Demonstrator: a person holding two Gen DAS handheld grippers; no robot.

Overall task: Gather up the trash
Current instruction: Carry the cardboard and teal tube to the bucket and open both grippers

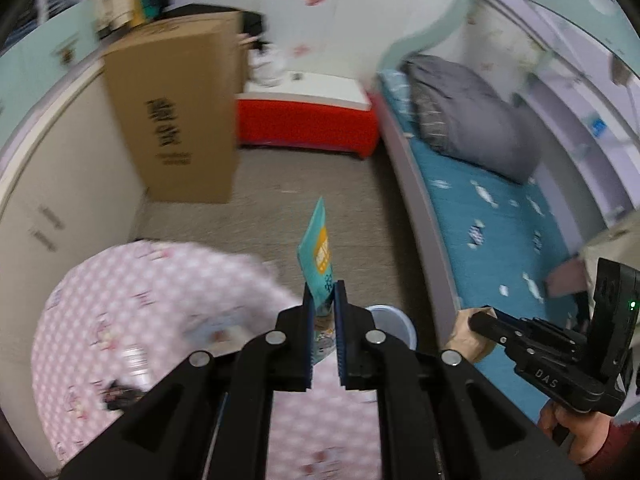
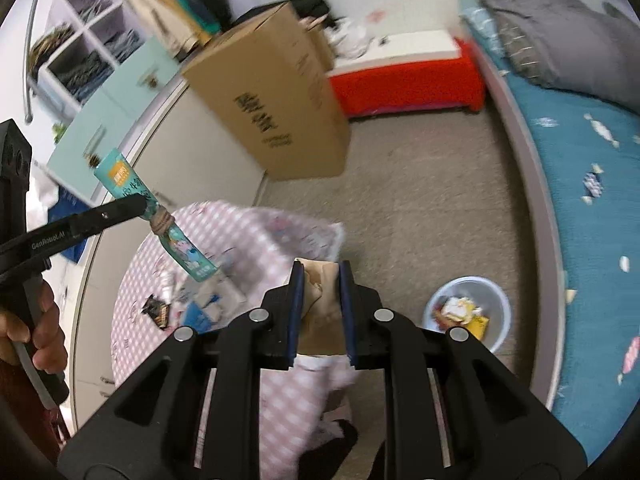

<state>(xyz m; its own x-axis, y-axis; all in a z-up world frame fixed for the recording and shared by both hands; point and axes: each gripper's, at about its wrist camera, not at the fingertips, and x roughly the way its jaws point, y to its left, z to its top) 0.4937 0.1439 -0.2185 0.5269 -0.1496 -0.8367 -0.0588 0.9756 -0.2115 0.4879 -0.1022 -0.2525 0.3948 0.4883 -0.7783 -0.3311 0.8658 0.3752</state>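
Note:
My left gripper [image 1: 325, 294] is shut on a flattened teal drink carton [image 1: 318, 248] that sticks up past the fingertips. It hangs above a round table with a pink checked cloth [image 1: 120, 300]. From the right wrist view, the left gripper [image 2: 138, 205] pinches the twisted carton [image 2: 116, 176] at its middle. My right gripper [image 2: 322, 270] is shut on a crumpled tan paper wad [image 2: 322, 284]; the same gripper [image 1: 474, 322] shows at the right of the left wrist view. A pale blue bin [image 2: 468, 312] holding wrappers stands on the floor beside the table.
A black wrapper [image 2: 158, 312] and blue-white scraps [image 2: 200, 312] lie on the cloth. A tall cardboard box [image 2: 276, 104] leans by white cupboards [image 1: 60, 200]. A red and white chest [image 1: 308, 120] stands at the far wall. A bed with a teal sheet [image 1: 500, 240] runs along the right.

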